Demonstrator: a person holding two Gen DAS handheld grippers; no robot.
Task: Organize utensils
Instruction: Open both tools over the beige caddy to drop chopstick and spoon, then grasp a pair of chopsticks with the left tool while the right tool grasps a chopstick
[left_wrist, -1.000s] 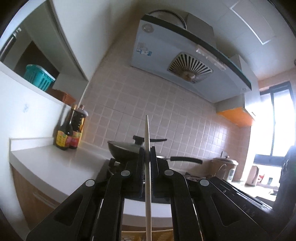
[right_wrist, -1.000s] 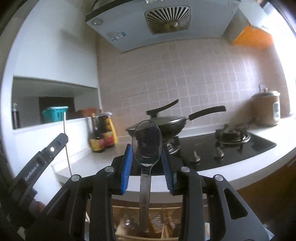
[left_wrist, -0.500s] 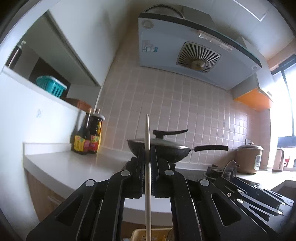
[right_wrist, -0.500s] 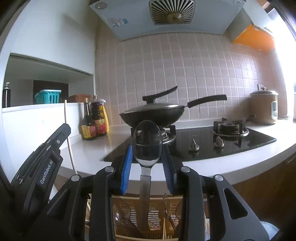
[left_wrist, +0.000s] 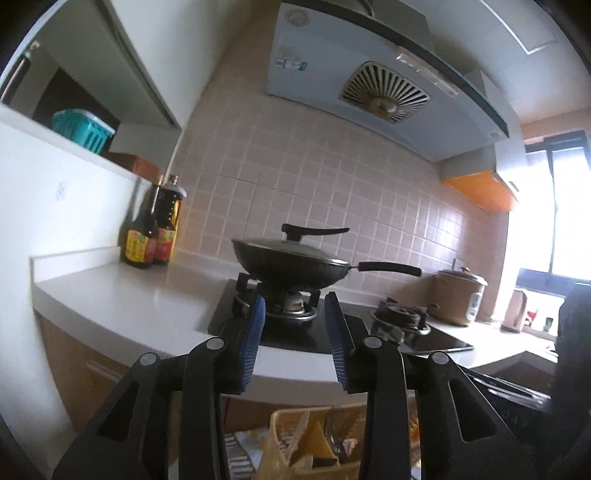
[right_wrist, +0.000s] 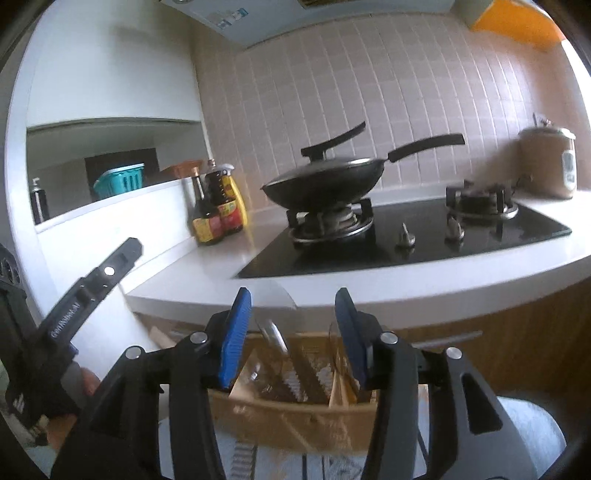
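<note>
Two hand-held grippers, left (left_wrist: 295, 339) and right (right_wrist: 291, 332), we hold spread apart with nothing between them above the tan slotted plastic utensil basket (right_wrist: 295, 413), where a clear-looking spoon (right_wrist: 275, 338) stands upright.

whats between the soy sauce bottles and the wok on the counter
Nothing stands there. In the right wrist view, bare white counter and the stove's dark glass edge run between the bottles and the wok.
</note>
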